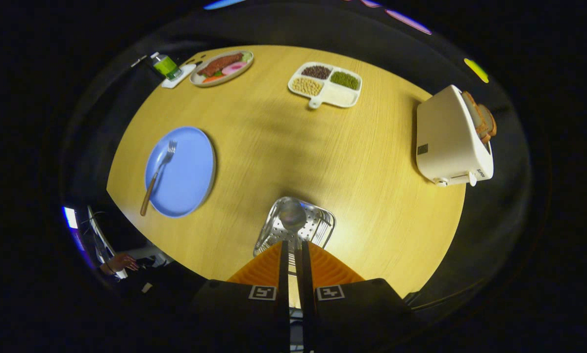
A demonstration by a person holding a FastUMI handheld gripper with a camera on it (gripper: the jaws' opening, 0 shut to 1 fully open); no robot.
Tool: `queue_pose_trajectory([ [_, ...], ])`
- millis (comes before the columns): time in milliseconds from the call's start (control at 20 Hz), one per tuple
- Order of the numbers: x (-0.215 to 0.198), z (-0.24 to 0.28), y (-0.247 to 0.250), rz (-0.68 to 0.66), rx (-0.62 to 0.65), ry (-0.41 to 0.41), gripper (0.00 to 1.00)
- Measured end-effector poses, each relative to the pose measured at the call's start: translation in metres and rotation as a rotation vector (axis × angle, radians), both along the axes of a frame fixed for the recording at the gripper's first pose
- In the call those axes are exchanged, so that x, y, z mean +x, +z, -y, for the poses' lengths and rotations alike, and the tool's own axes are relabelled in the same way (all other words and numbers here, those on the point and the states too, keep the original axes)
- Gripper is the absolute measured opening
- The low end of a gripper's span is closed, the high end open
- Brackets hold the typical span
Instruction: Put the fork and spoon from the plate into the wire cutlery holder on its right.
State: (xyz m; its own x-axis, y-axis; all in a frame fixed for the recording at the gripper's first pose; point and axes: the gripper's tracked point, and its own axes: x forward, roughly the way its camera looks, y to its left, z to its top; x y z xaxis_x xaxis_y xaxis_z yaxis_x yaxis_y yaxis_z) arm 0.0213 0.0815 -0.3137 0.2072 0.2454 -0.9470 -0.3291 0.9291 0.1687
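Spoon (293, 214) pinched by hand-held gripper (293, 244) over holder (322, 223).

We're looking down on a light wooden worktop (273, 147) with a rounded outline. Near its left edge sits a blue plate (188, 171). Close to the near edge, about midway along, stands the wire cutlery holder (318, 225). Over by the right edge we've got a white toaster (447, 139). Along the far edge there's a white divided tray (340, 95) of beans, and further left an oval plate of food (222, 68). At the far left corner, a white coaster (178, 78) lies just beside that oval plate.
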Motion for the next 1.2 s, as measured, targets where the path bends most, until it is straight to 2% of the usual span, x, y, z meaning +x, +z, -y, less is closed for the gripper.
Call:
queue_pose_trajectory([
  [150, 0.001, -0.045, 0.036, 0.111, 0.095, 0.005, 0.29],
  [200, 0.0, -0.066, 0.045, 0.131, 0.14, 0.003, 0.3],
  [300, -0.006, -0.112, 0.062, 0.14, 0.245, -0.008, 0.42],
  [500, -0.014, -0.189, 0.07, 0.142, 0.345, 0.014, 0.47],
  [650, -0.024, -0.238, 0.057, 0.139, 0.362, 0.046, 0.47],
  [850, -0.037, -0.282, 0.017, 0.096, 0.324, 0.055, 0.47],
  [1200, -0.038, -0.302, -0.06, 0.036, 0.202, -0.011, 0.48],
])
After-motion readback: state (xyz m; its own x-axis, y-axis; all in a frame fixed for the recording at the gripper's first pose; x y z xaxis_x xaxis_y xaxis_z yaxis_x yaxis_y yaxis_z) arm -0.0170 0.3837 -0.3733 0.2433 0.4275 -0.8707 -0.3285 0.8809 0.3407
